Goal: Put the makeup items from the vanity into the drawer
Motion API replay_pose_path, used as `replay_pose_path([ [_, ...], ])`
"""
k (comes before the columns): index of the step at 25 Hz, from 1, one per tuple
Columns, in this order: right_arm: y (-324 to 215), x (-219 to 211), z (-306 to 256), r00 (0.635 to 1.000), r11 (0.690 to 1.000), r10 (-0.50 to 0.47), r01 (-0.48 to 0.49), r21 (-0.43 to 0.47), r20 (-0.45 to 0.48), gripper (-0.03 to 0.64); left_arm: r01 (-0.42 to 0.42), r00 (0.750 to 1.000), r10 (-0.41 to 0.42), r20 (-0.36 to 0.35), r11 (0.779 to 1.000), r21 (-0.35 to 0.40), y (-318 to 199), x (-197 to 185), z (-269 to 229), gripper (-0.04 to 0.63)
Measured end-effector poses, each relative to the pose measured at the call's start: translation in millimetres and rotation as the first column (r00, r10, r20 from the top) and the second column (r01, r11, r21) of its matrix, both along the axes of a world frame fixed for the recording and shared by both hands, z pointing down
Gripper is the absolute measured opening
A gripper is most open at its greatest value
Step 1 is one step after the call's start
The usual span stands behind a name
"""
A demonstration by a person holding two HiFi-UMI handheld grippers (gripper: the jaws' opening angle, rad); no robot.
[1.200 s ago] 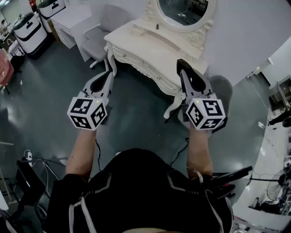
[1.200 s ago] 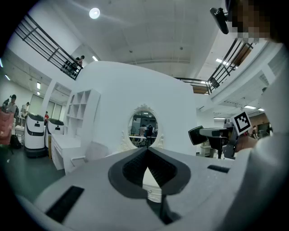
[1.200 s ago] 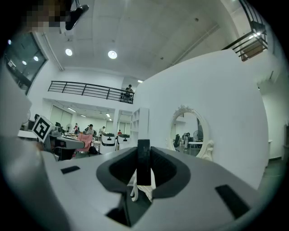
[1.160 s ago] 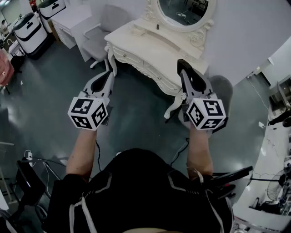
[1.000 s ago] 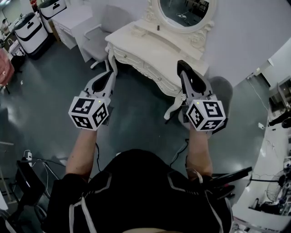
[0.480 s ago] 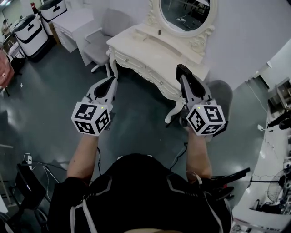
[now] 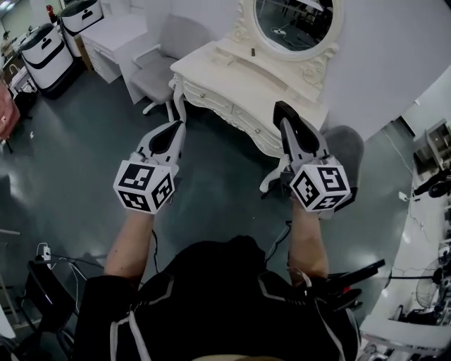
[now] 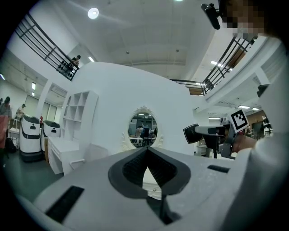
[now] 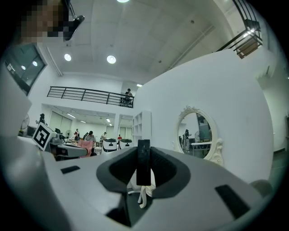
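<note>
vanity (image 7: 232,81) ahead, makeup stick (image 9: 143,163) pinched in the right gripper (image 9: 143,158)

white vanity stands against the wall beyond both grippers, its front drawers (image 7: 248,121) closed; oval mirror (image 7: 296,20) rises at its back; grey chair (image 7: 163,60) just left of it, grey stool (image 7: 347,144) at its right end; left gripper (image 7: 175,130) is held over the floor short of the vanity, jaws pressed together with nothing between them; right gripper is level with it near the vanity's right front leg, jaws clamped on a slim black stick that stands upright between the pads; one small dark item (image 7: 251,51) lies on the vanity top just below the mirror.
</note>
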State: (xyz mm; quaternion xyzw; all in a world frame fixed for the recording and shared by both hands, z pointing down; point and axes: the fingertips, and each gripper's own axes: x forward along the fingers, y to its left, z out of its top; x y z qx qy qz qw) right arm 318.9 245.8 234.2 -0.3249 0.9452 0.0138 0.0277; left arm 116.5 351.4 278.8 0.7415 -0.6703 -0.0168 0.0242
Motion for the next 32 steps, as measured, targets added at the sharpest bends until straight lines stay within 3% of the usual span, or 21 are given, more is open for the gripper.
replay_pose_path([
  [6,-20,-24,7,1.000,1.000,-0.009,0.009,-0.007,-0.021,0.094,-0.015,1.000,0.015,0.000,1.000,0.005,-20,-13,3,0.003],
  [19,-146,-73,0,0.992,0.992,-0.120,0.121,0.034,-0.027,0.094,0.101,0.995,-0.101,0.009,0.995,-0.020,-137,-53,8,0.003],
  [32,-260,-74,9,0.989,0.989,-0.150,0.150,0.005,0.017,0.094,0.144,0.989,-0.143,0.041,0.989,-0.023,-235,-54,2,0.003],
])
